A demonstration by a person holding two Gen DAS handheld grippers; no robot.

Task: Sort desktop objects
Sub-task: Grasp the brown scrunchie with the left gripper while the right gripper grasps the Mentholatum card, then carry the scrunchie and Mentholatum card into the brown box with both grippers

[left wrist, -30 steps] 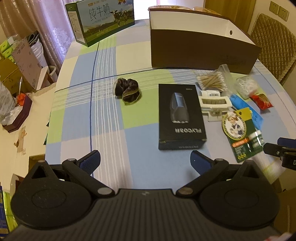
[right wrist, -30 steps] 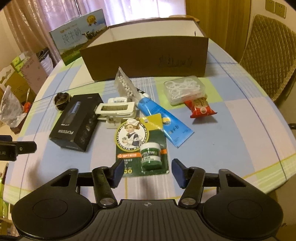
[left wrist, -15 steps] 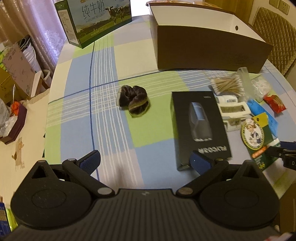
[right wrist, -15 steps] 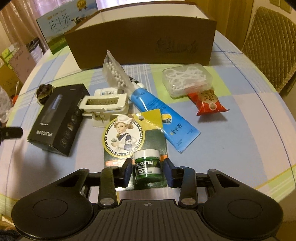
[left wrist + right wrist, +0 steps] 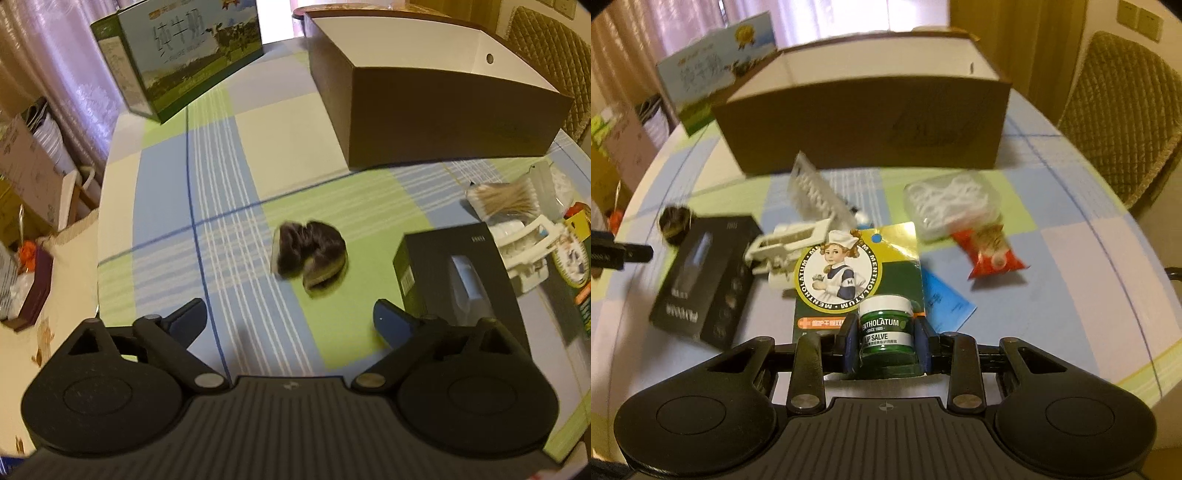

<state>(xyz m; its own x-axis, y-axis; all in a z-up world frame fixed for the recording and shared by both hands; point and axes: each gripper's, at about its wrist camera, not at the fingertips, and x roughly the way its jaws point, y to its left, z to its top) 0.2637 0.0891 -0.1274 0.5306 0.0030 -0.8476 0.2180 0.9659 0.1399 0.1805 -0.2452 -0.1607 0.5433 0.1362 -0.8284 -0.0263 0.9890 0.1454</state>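
A quilted chair [image 5: 1123, 122] is seen beside the checked surface [image 5: 295, 140]. Curtains [image 5: 74, 55] are hung behind, and what may be cardboard boxes [image 5: 29, 166] are stacked below.

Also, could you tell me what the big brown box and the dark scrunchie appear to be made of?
The brown box looks like matte cardboard: flat thin walls, crisp folded edges, a white inner face. The scrunchie looks like soft fabric, perhaps velvet: gathered, bunched folds with a slight sheen, though blur leaves that open.

A glossy green plastic salve jar [image 5: 885, 332] on printed card; matt brown cardboard box [image 5: 864, 122], upper centre; smooth checked tablecloth [image 5: 229, 206].
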